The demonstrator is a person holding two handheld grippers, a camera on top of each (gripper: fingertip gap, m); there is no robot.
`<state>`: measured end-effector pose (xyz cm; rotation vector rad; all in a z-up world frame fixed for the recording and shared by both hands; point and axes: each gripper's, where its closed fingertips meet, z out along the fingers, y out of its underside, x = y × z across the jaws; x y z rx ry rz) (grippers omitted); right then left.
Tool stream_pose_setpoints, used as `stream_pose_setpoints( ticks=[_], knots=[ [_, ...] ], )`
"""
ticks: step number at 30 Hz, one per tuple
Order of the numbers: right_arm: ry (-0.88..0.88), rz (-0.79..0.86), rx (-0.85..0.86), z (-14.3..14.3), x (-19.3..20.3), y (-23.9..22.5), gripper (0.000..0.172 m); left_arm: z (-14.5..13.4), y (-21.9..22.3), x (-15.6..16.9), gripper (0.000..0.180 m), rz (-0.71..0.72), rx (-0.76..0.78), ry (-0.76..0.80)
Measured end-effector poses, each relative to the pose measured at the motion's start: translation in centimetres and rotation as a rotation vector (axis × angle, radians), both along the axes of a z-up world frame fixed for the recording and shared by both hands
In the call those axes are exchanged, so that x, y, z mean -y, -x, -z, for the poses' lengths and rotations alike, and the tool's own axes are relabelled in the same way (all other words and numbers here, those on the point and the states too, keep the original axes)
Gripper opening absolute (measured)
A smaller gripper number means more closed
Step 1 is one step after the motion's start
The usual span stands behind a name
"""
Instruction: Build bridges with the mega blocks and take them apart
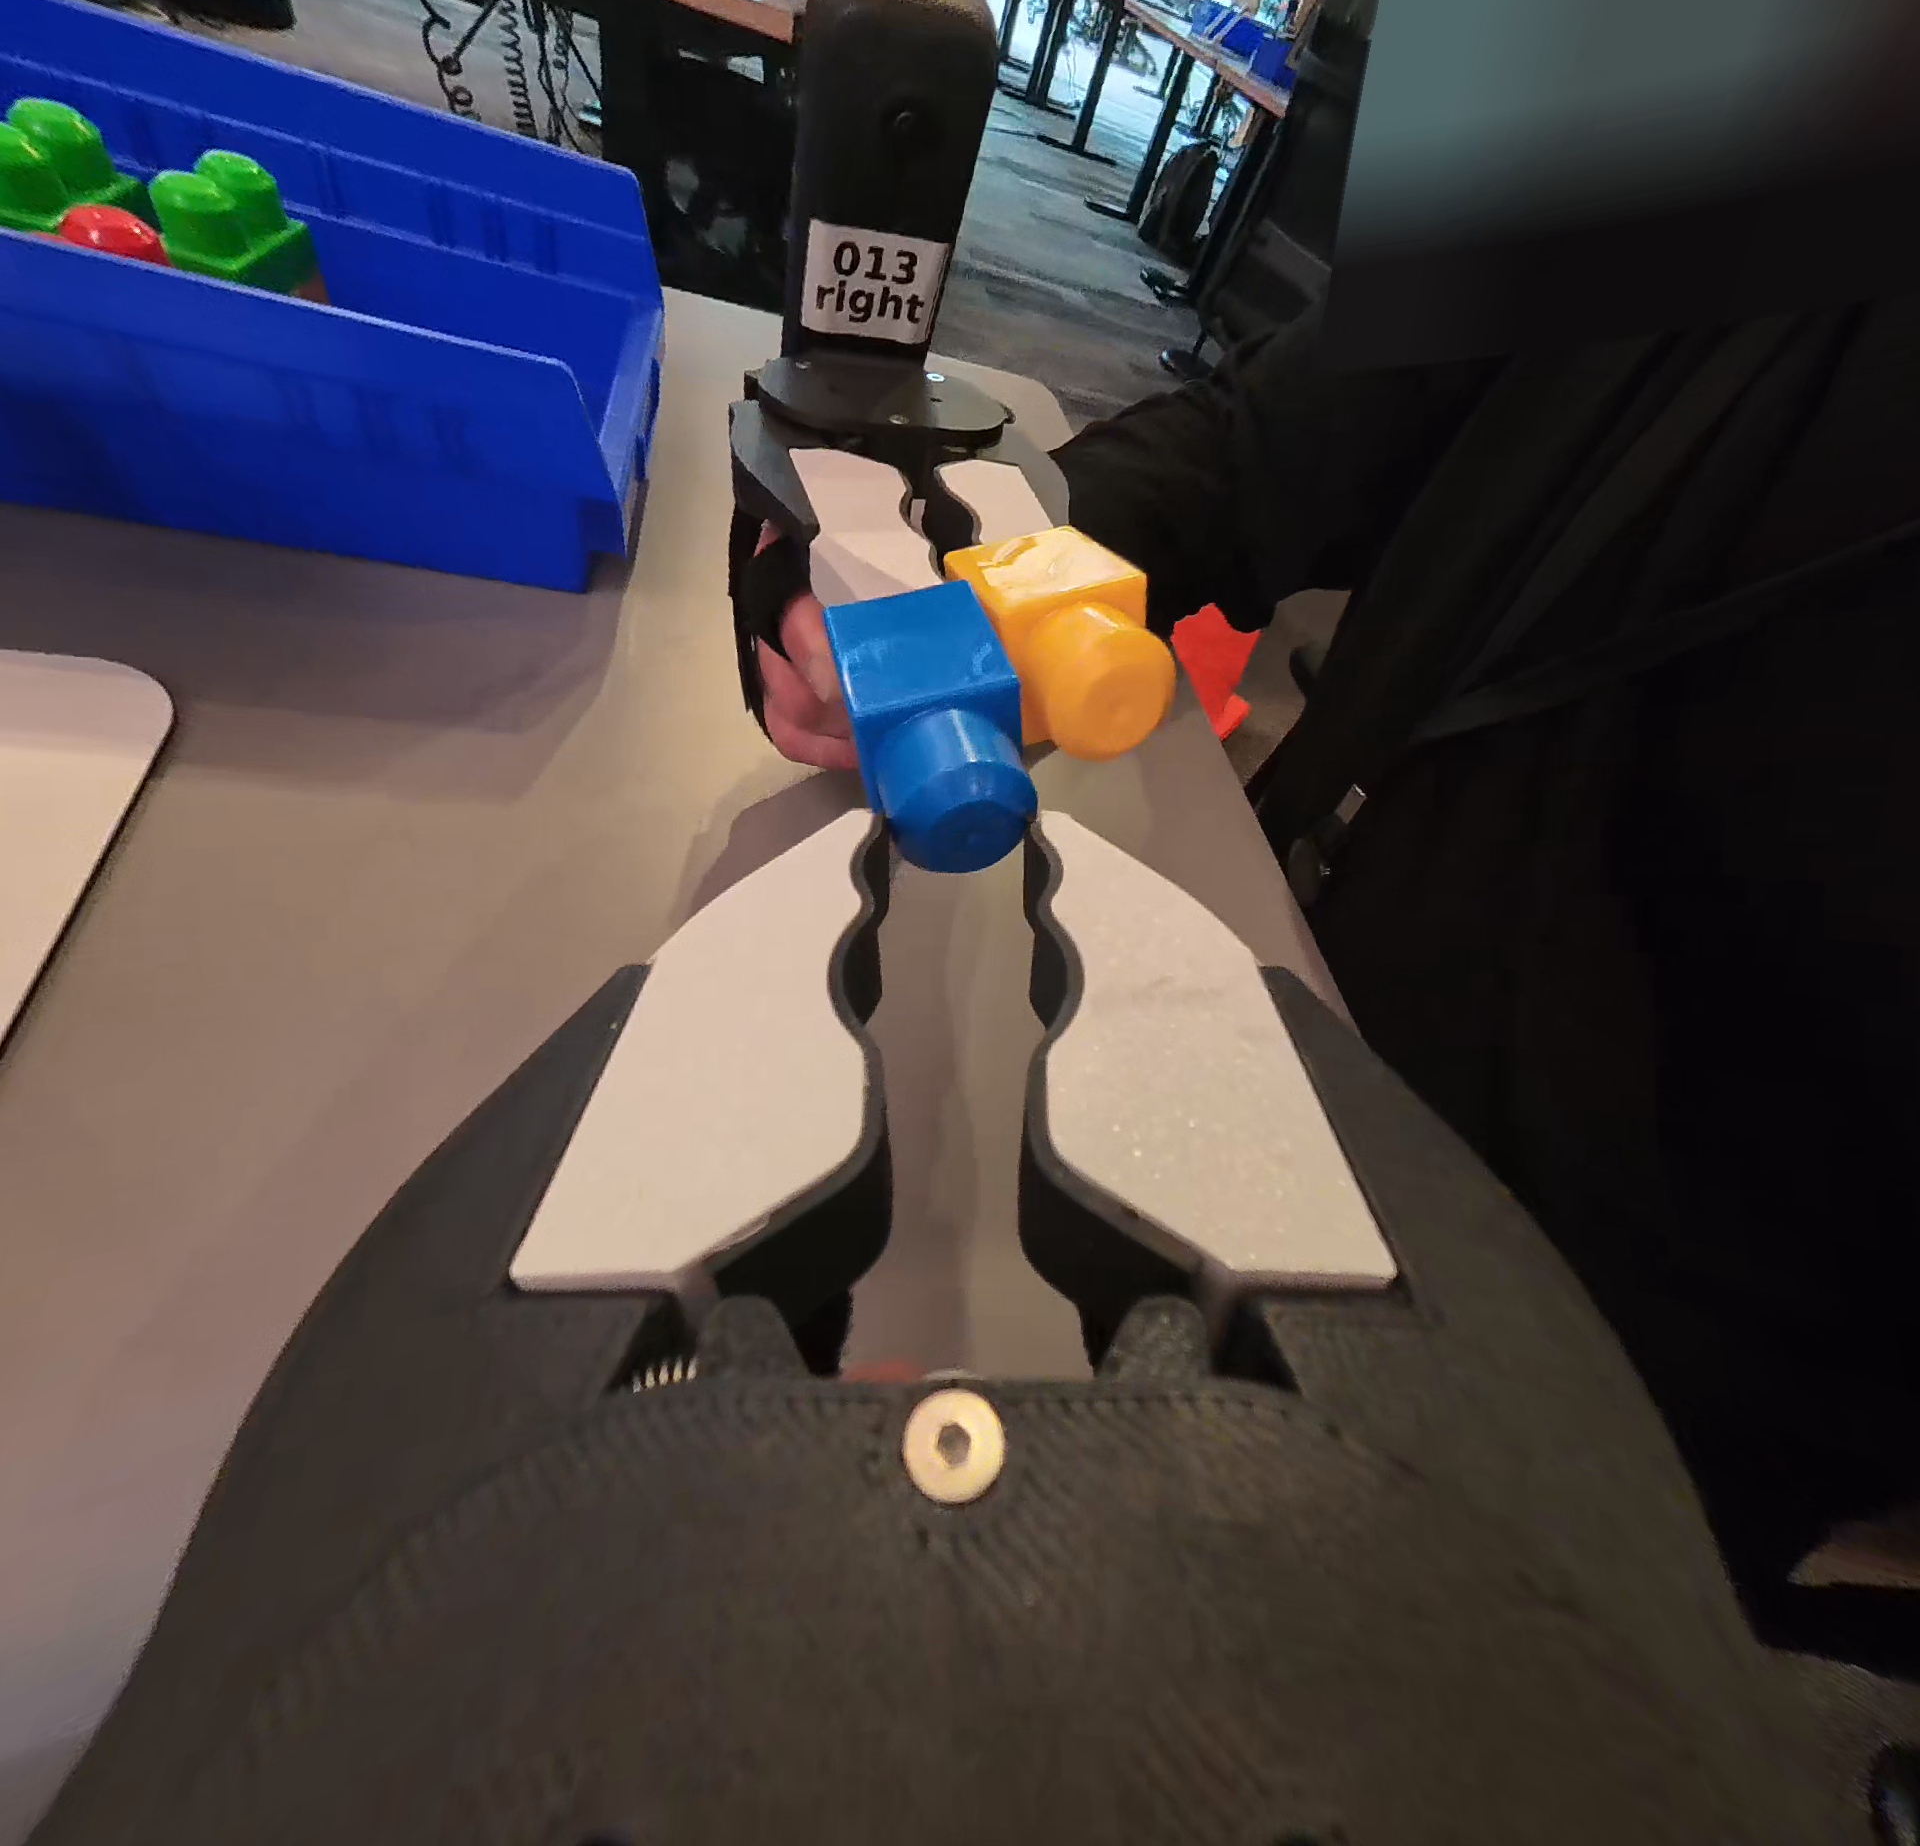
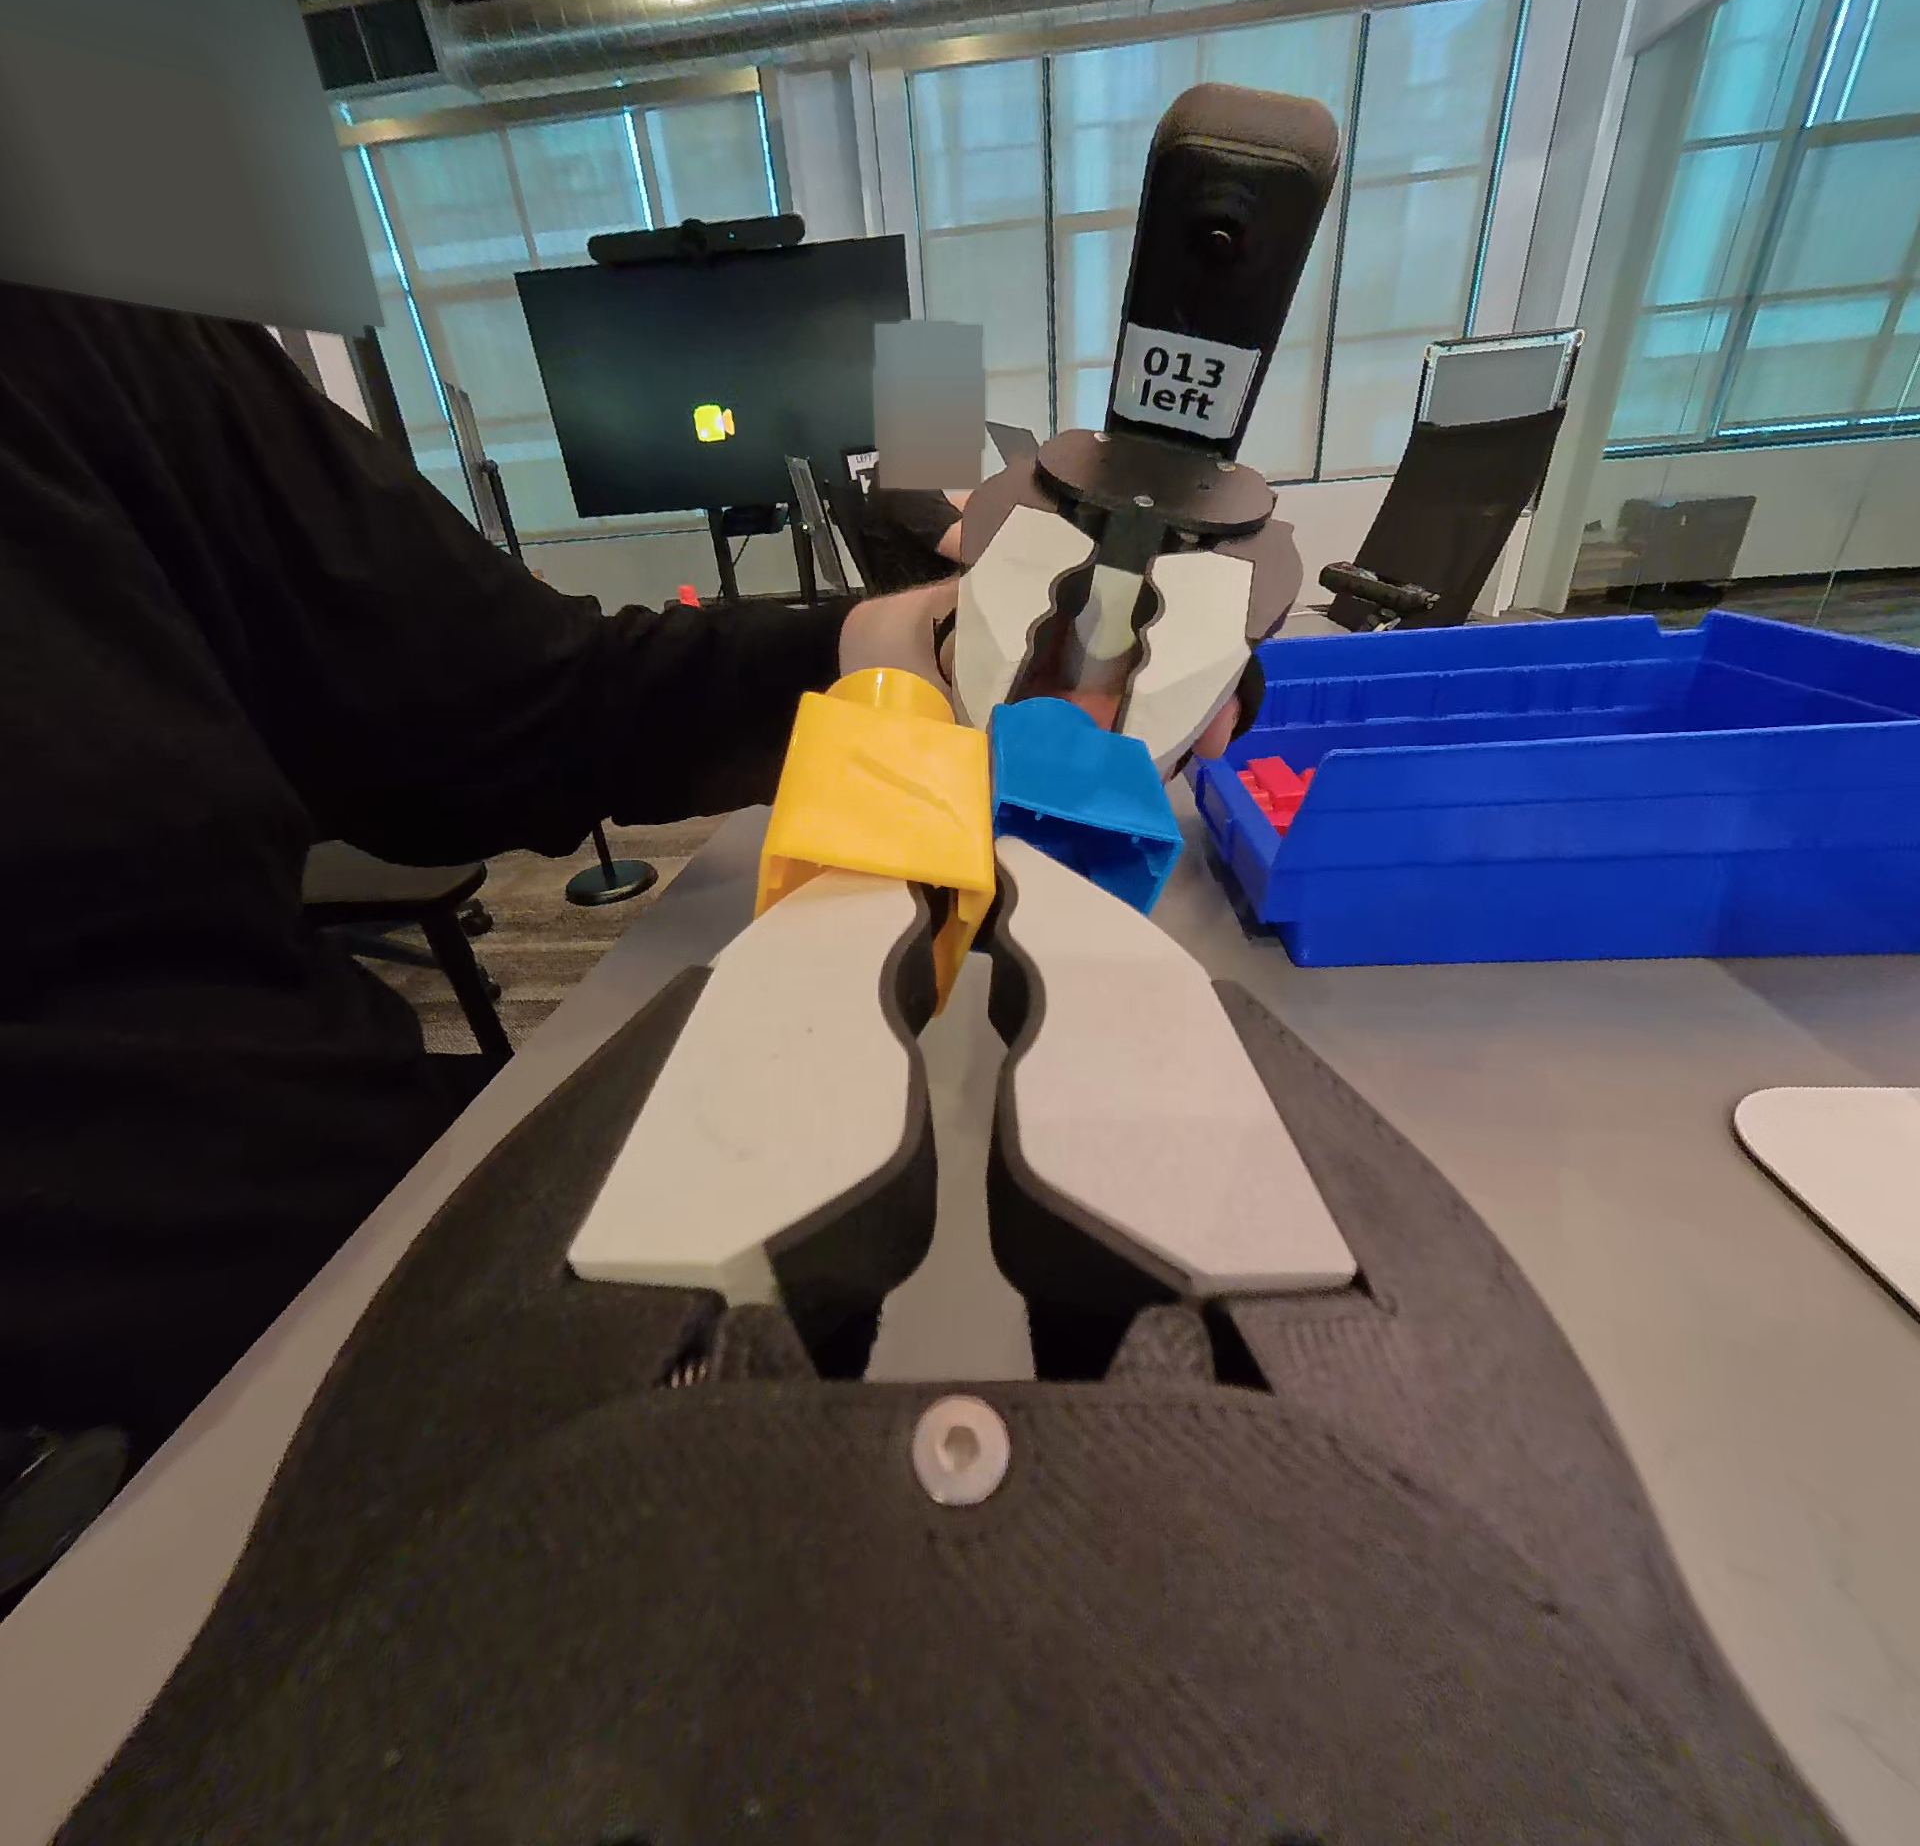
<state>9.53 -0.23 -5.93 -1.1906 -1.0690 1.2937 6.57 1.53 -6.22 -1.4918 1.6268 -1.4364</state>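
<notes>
A blue block (image 1: 914, 664) and a yellow block (image 1: 1070, 591) sit side by side, held in the air over the table edge with their studs towards the left gripper. My right gripper (image 2: 966, 882) is shut on their two adjoining walls, one finger inside the yellow block (image 2: 883, 788) and one inside the blue block (image 2: 1081, 778). The right gripper also shows in the left wrist view (image 1: 951, 560). My left gripper (image 1: 956, 830) faces it, its fingertips closed on the blue block's stud. The left gripper also shows in the right wrist view (image 2: 1081, 705).
A blue bin (image 1: 312, 414) stands on the grey table (image 1: 416, 861), holding green blocks (image 1: 218, 217) and a red one (image 1: 109, 233). The bin also shows in the right wrist view (image 2: 1558, 861). A white mat (image 1: 62, 757) lies nearby. A person in black sleeves (image 1: 1558, 653) stands at the edge.
</notes>
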Motion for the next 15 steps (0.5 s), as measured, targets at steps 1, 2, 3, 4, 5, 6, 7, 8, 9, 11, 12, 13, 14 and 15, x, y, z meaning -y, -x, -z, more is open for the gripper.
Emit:
stream_pose_setpoints(
  ticks=[1,2,3,4,5,6,7,8,9,11,12,13,14,15],
  knots=[
    [-0.006,0.001,0.002,0.0,0.0,0.0,0.005,0.0,0.0,0.0,0.024,0.002,0.005,-0.006],
    [-0.013,0.001,0.003,0.0,0.1,0.0,0.005,0.0,0.0,0.1,0.024,0.006,0.004,-0.01],
    [-0.018,0.001,0.002,-0.1,0.1,0.0,0.005,0.0,0.0,0.1,0.024,0.008,-0.004,-0.016],
    [-0.019,0.002,-0.001,-0.1,0.1,0.0,0.005,0.1,0.0,0.1,0.023,0.008,-0.012,-0.023],
    [-0.018,0.006,-0.003,-0.1,0.0,-0.1,0.006,0.3,-0.1,0.1,0.023,0.007,-0.021,-0.027],
    [-0.02,0.008,-0.001,-0.2,0.0,-0.1,0.006,0.5,-0.1,0.2,0.023,0.01,-0.031,-0.032],
    [-0.026,0.005,0.0,-0.2,0.1,-0.1,0.006,0.5,-0.2,0.2,0.023,0.014,-0.035,-0.037],
    [-0.03,0.003,0.001,-0.2,0.1,-0.1,0.006,0.6,-0.2,0.2,0.023,0.016,-0.037,-0.038],
    [-0.031,0.006,0.005,-0.2,0.1,-0.1,0.006,0.6,-0.2,0.2,0.023,0.014,-0.045,-0.043],
    [-0.031,0.015,0.015,0.0,-0.1,-0.2,0.006,0.9,-0.3,0.1,0.023,0.012,-0.065,-0.065],
    [-0.028,0.018,0.012,-0.1,-0.2,-0.2,0.006,1.0,-0.3,0.2,0.023,0.013,-0.073,-0.066],
    [-0.027,0.024,0.021,0.0,-0.3,-0.2,0.007,1.1,-0.3,0.1,0.023,0.012,-0.088,-0.075],
    [-0.031,0.03,0.035,0.2,-0.4,-0.1,0.007,1.2,-0.4,0.1,0.023,0.01,-0.091,-0.086],
    [-0.032,0.031,0.036,0.2,-0.4,-0.1,0.007,1.1,-0.5,0.1,0.023,0.009,-0.088,-0.089]
  ],
)
